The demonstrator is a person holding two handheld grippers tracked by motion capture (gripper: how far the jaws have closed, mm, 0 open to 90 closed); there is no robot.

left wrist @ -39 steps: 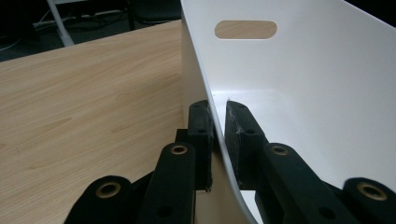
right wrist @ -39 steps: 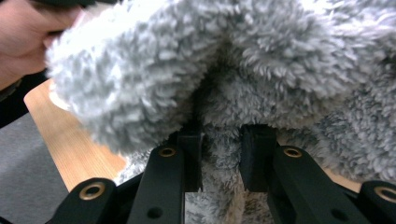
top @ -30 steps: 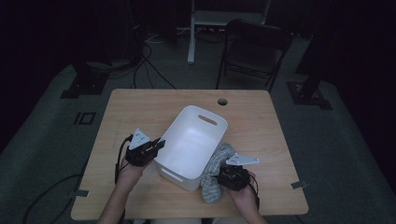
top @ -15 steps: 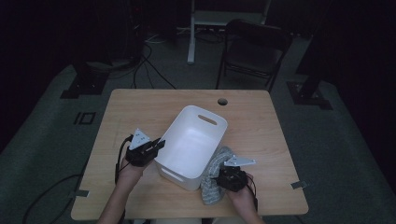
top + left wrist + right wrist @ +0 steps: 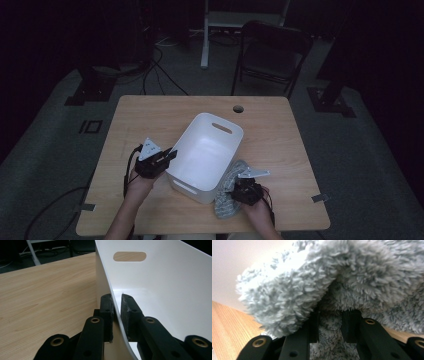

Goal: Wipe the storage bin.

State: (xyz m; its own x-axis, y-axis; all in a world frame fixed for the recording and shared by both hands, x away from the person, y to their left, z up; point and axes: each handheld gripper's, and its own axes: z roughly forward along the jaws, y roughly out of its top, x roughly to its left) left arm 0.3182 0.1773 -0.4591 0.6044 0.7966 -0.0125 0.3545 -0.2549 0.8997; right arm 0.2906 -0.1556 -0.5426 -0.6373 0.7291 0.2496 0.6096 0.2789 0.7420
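Left tongs (image 5: 169, 155) clamped on bin (image 5: 210, 145) wall, right tongs (image 5: 239, 189) gripping fluffy cloth (image 5: 226, 200); next, lifting cloth over rim.

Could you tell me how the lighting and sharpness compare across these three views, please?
High view: dim overall, the room around the table nearly black, the white bin the brightest thing. Left gripper view: well lit, with a soft sheen on the bin's inner wall and the near fingers slightly soft. Right gripper view: the fluffy grey cloth is very close, bright and washed out at upper left.
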